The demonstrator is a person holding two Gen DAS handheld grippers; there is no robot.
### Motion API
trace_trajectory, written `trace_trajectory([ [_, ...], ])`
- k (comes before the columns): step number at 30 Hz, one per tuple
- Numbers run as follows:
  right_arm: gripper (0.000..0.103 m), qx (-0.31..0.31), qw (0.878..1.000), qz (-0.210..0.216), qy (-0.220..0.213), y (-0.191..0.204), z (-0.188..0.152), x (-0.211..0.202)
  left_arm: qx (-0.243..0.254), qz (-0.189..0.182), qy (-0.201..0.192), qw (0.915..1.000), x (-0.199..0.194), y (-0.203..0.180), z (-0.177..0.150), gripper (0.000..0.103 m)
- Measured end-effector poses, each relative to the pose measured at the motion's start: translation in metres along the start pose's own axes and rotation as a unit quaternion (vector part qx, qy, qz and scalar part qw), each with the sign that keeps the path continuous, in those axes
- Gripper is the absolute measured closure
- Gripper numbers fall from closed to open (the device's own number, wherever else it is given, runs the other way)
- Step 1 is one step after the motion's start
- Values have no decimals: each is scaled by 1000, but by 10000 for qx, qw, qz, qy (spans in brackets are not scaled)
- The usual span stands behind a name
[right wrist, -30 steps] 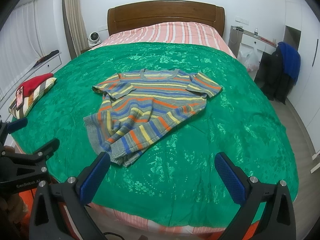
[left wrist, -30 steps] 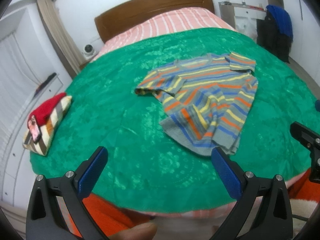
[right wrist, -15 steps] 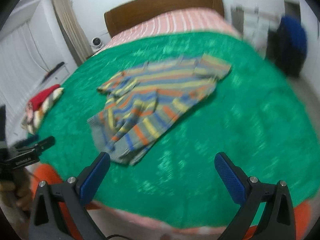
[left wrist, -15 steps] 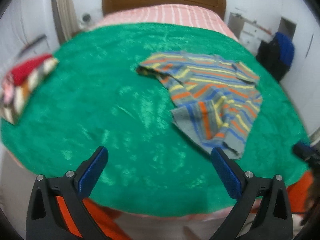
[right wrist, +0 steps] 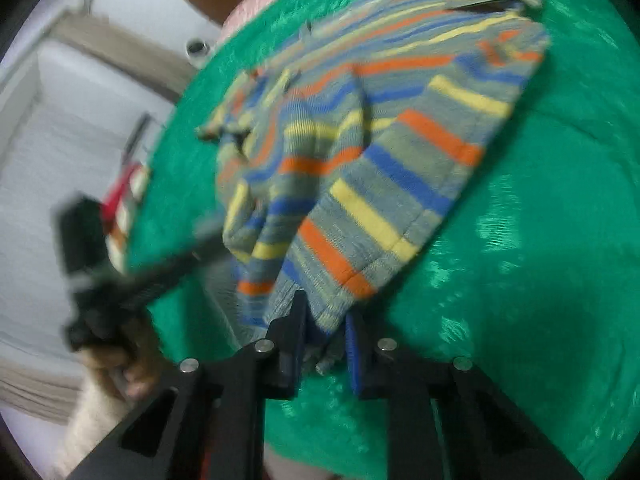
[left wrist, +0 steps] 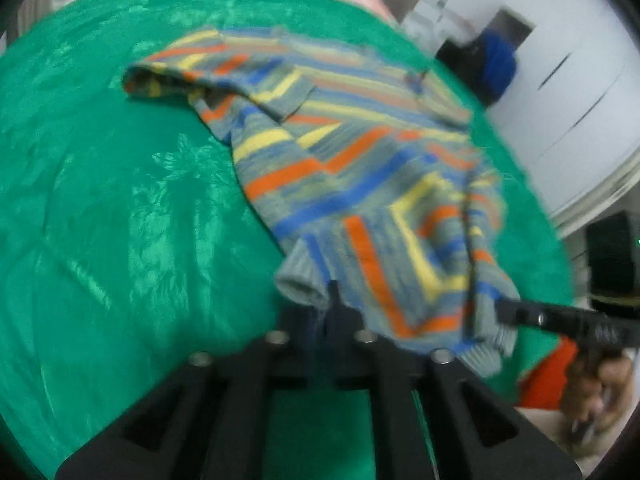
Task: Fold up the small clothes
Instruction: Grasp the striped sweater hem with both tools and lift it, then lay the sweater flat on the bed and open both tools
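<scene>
Striped sweater (left wrist: 360, 168) lies spread on the green bedspread (left wrist: 100, 200), its ribbed hem at the near edge of the bed. Your left gripper (left wrist: 330, 312) has its jaws fully together, pinching the hem's left corner. To the right, your right gripper (right wrist: 324, 328) is closing its jaws with the other hem corner between the blue pads (right wrist: 354, 344), the cloth bunched in the narrow gap that remains.

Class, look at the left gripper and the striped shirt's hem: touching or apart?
Touching. In the left wrist view the left gripper has its jaws shut on the grey hem of the striped shirt, with no gap showing.
</scene>
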State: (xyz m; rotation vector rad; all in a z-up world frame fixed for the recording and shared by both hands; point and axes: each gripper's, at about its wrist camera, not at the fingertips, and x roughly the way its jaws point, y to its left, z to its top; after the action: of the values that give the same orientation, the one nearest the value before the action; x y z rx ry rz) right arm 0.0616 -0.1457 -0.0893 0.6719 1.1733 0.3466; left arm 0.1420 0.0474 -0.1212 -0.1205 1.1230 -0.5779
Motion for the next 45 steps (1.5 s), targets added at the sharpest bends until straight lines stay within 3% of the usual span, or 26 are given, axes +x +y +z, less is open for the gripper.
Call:
trace_trajectory([
  [1, 94, -23, 9999, 69, -77, -2, -2, -15, 74, -41, -77, 9999, -12, -4, -6, 101],
  [6, 95, -4, 9990, 399, -177, -36, -28, -108, 35, -89, -81, 9999, -82, -12, -57, 101],
  [10, 95, 50, 9982, -600, -68, -79, -51, -129, -163, 179, 316, 9992, -83, -12, -91, 100],
  [12, 95, 133, 9949, -999, -59, -96, -59, -129, -77, 483, 542, 9973, -69, -13, -106, 99],
  [14, 90, 265, 9924, -1192, -132, -113, -61, -124, -19, 667, 688, 9954, -58, -14, -111, 97],
  [15, 89, 404, 9920, -1189, -155, -120, -61, -123, 23, 749, 671, 9949, -60, -14, -113, 88],
  [16, 76, 554, 9923, -1094, -174, -124, -61, -123, 52, 745, 567, 9956, -64, -14, -111, 69],
  [17, 66, 699, 9934, -881, -233, -128, -61, -125, 38, 717, 464, 9963, -68, -13, -109, 57],
  [18, 47, 799, 9943, -628, -338, -130, -60, -129, -12, 688, 270, 9973, -72, -11, -106, 36],
  [19, 37, 826, 9946, -440, -453, -129, -60, -132, -55, 684, 108, 9976, -74, -6, -106, 31],
  [20, 36, 787, 9950, -309, -531, -129, -59, -132, -123, 711, -26, 9974, -73, -3, -102, 30],
  [21, 36, 727, 9955, -253, -545, -129, -59, -130, -161, 725, 25, 9972, -68, 0, -99, 33],
  [23, 36, 621, 9969, -284, -393, -130, -53, -114, -255, 638, 284, 9972, -48, 5, -96, 61],
  [24, 47, 587, 9975, -268, -274, -131, -57, -106, -293, 620, 412, 9968, -41, 6, -96, 101],
  [25, 84, 444, 9989, -128, -81, -129, -55, -97, -328, 661, 500, 9960, -37, 6, -97, 103],
  [26, 100, 214, 9996, -137, 127, -121, -54, -91, -433, 674, 442, 9958, -42, 8, -98, 103],
  [32, 100, -278, 9954, -916, -98, -91, -55, -152, -636, 748, -24, 9952, -105, 15, -111, 103],
  [35, 100, -94, 9945, -1039, -19, -97, -63, -150, -368, 1139, 234, 9925, -88, 8, -117, 103],
  [39, 100, 120, 9877, -1511, 388, -125, -80, -108, -277, 1635, 722, 9835, -43, 12, -130, 103],
  [42, 100, 329, 9873, -1516, 354, -139, -80, -91, -281, 1739, 749, 9815, -40, 6, -126, 103],
  [45, 99, 196, 9871, -1563, 273, -131, -79, -97, -163, 1883, 716, 9794, -48, -7, -126, 92],
])
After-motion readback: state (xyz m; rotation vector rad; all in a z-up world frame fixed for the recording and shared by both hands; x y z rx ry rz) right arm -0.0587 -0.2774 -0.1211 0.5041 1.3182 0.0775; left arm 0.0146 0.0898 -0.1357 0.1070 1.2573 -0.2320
